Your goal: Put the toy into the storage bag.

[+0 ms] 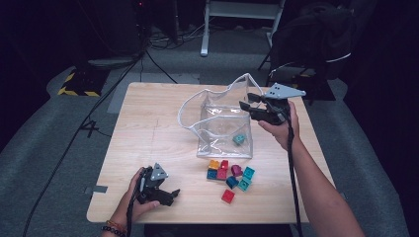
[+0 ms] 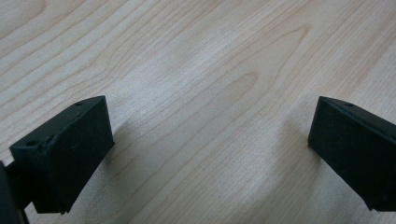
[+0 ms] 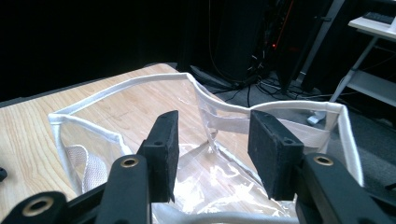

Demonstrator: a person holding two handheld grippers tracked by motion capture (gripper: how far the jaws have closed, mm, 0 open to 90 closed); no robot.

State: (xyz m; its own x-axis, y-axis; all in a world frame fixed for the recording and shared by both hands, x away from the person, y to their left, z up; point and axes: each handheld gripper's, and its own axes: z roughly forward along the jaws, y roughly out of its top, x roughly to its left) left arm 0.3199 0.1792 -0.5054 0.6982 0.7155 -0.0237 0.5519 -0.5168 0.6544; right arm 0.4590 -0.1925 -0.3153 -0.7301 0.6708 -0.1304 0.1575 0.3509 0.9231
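A clear plastic bag with white trim [image 1: 217, 123] stands open in the middle of the wooden table [image 1: 148, 128], with one teal block [image 1: 239, 139] lying inside it. Several loose blocks [image 1: 230, 176] in orange, red, purple, teal and blue sit just in front of the bag, a red block [image 1: 228, 196] nearest me. My right gripper [image 1: 248, 101] hovers open over the bag's right rim; in the right gripper view [image 3: 212, 126] its jaws stand apart above the bag's mouth [image 3: 116, 84]. My left gripper [image 1: 173, 196] rests open near the front left edge, its jaws wide apart [image 2: 208, 121] over bare wood.
A desk frame [image 1: 242, 19], a dark chair [image 1: 316, 44] and cables [image 1: 163, 39] lie on the grey floor beyond the table. Bare wood spreads over the table's left half and far side.
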